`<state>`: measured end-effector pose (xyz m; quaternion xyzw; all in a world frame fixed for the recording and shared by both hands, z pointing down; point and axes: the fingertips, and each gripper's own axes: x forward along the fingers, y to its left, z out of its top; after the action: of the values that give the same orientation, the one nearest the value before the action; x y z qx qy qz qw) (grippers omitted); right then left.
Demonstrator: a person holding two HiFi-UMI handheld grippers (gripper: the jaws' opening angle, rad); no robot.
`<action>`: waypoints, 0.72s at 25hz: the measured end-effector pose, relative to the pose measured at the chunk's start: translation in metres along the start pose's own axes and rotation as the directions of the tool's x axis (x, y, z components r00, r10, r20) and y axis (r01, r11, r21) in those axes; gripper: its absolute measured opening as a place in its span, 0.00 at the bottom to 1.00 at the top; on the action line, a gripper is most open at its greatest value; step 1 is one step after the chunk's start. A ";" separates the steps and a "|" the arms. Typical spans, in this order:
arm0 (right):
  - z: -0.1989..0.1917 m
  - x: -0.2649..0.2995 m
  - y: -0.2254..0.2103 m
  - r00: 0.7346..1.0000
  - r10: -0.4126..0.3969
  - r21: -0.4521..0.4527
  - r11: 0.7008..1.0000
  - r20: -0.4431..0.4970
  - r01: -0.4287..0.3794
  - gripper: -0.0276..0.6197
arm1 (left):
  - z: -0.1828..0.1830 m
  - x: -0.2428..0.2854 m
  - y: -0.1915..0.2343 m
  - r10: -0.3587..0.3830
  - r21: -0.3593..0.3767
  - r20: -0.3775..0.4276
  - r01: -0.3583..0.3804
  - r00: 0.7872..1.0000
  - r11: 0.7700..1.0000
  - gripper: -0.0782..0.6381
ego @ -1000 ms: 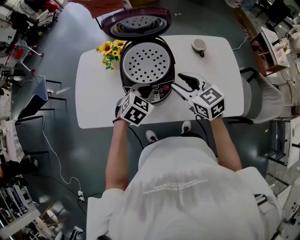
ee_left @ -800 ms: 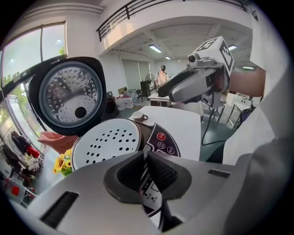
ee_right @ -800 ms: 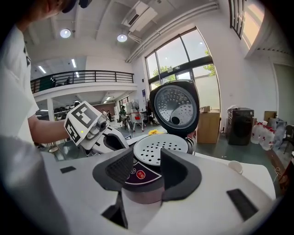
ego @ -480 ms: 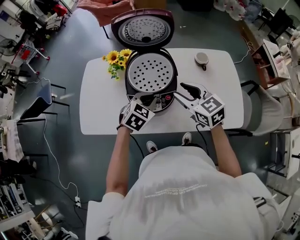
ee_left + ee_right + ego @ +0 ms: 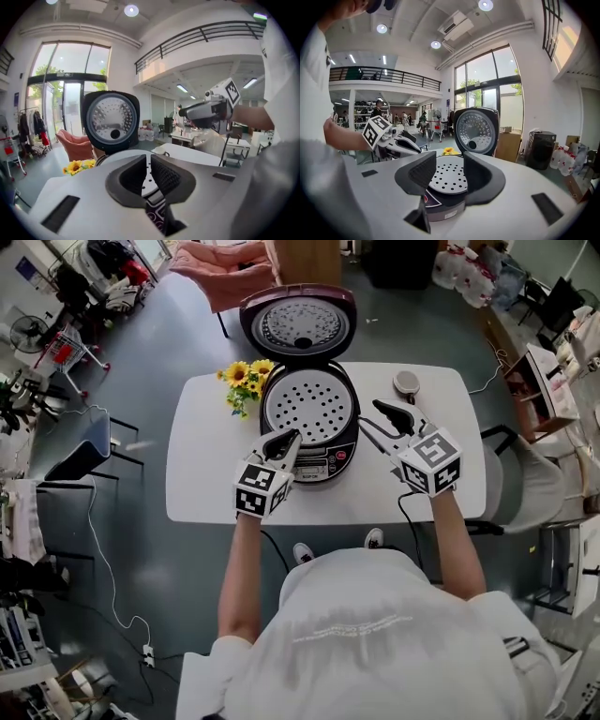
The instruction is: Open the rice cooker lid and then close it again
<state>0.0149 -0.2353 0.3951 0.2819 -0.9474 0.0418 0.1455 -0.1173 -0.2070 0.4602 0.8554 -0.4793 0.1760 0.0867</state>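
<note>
Spreading across the middle of the head view, a white rounded-corner table (image 5: pixel 197 474) carries everything the task needs. Toward its back edge sits the dark round rice cooker (image 5: pixel 349 442), with its glossy control panel (image 5: pixel 314 463) facing the person. The maroon-rimmed lid (image 5: pixel 298 322) with a silver dimpled inner plate stands fully upright on its rear hinge, as it did a second ago. Inside the pot, the silver perforated steam tray (image 5: pixel 309 407) lies flat and uncovered.

What has changed is the grippers. The left gripper (image 5: pixel 289 440), whose tip was low against the cooker's front a second ago, has lifted and rolled. It now hangs above the front left of the panel with its jaws almost together and nothing between them. The right gripper (image 5: pixel 368 413) has also risen. It hovers just beside the cooker's right rim with its jaws partly apart, and only the tray and pot show through the gap, so it holds nothing. Neither jaw gap has altered.

I judge the opening half finished, and the shared upward move looks like a reach toward the raised lid. Closing will probably mean getting a jaw over the lid's top edge and pressing it forward and down until it latches.

A small bunch of yellow sunflowers (image 5: pixel 246 379) lies just left of the cooker. A small round pale cup (image 5: pixel 406 382) stands at the back right, clear of the lid's path.
</note>
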 end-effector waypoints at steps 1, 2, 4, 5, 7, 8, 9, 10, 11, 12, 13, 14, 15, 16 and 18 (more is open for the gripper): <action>0.006 -0.001 -0.003 1.000 -0.007 -0.011 1.000 0.009 0.007 0.34 | 0.012 -0.006 0.008 0.031 -0.020 0.043 -0.030 0.999 0.999 0.17; 0.012 -0.002 -0.006 1.000 -0.014 -0.023 1.000 0.019 0.015 0.34 | 0.023 -0.013 0.017 0.064 -0.042 0.082 -0.060 0.995 0.997 0.17; 0.025 -0.004 -0.012 0.999 -0.033 -0.048 0.998 0.039 0.035 0.34 | 0.045 -0.028 0.034 0.124 -0.082 0.148 -0.113 0.981 0.990 0.23; 0.032 -0.007 -0.015 0.998 -0.043 -0.060 0.997 0.051 0.046 0.34 | 0.055 -0.036 0.041 0.148 -0.096 0.177 -0.132 0.973 0.987 0.23; 0.048 -0.013 -0.021 0.995 -0.066 -0.077 0.994 0.082 0.072 0.34 | 0.075 -0.054 0.052 0.185 -0.108 0.230 -0.164 0.955 0.981 0.23; 0.057 -0.016 -0.024 0.992 -0.076 -0.084 0.993 0.100 0.085 0.34 | 0.084 -0.063 0.057 0.201 -0.108 0.252 -0.179 0.946 0.978 0.23; 0.066 -0.019 -0.026 0.989 -0.085 -0.088 0.991 0.121 0.096 0.33 | 0.092 -0.071 0.061 0.217 -0.104 0.270 -0.196 0.938 0.975 0.23; 0.075 -0.022 -0.028 0.986 -0.092 -0.092 0.990 0.140 0.105 0.33 | 0.100 -0.079 0.065 0.232 -0.099 0.283 -0.212 0.931 0.972 0.23; 0.083 -0.025 -0.029 0.983 -0.097 -0.095 0.989 0.156 0.113 0.33 | 0.106 -0.086 0.069 0.244 -0.092 0.289 -0.227 0.926 0.970 0.23; 0.089 -0.027 -0.030 0.980 -0.101 -0.098 0.988 0.169 0.119 0.33 | 0.110 -0.092 0.071 0.254 -0.080 0.290 -0.241 0.923 0.967 0.23; 0.094 -0.030 -0.029 0.978 -0.104 -0.099 0.987 0.179 0.123 0.33 | 0.114 -0.098 0.073 0.262 -0.064 0.289 -0.255 0.921 0.965 0.23; 0.097 -0.031 -0.027 0.977 -0.105 -0.099 0.987 0.185 0.125 0.33 | 0.116 -0.103 0.074 0.270 -0.043 0.287 -0.269 0.919 0.962 0.23; 0.099 -0.033 -0.025 0.976 -0.105 -0.098 0.987 0.190 0.125 0.32 | 0.118 -0.108 0.075 0.279 -0.025 0.286 -0.284 0.917 0.958 0.23; 0.100 -0.034 -0.023 0.976 -0.104 -0.097 0.987 0.193 0.124 0.32 | 0.120 -0.112 0.076 0.288 -0.013 0.288 -0.297 0.913 0.955 0.23; 0.101 -0.034 -0.020 0.976 -0.102 -0.097 0.988 0.194 0.123 0.32 | 0.121 -0.119 0.079 0.305 -0.011 0.292 -0.316 0.906 0.949 0.23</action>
<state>0.0278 -0.2504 0.2886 0.3294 -0.9403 -0.0450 0.0723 -0.2154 -0.1927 0.3012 0.7860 -0.6136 0.0693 -0.0294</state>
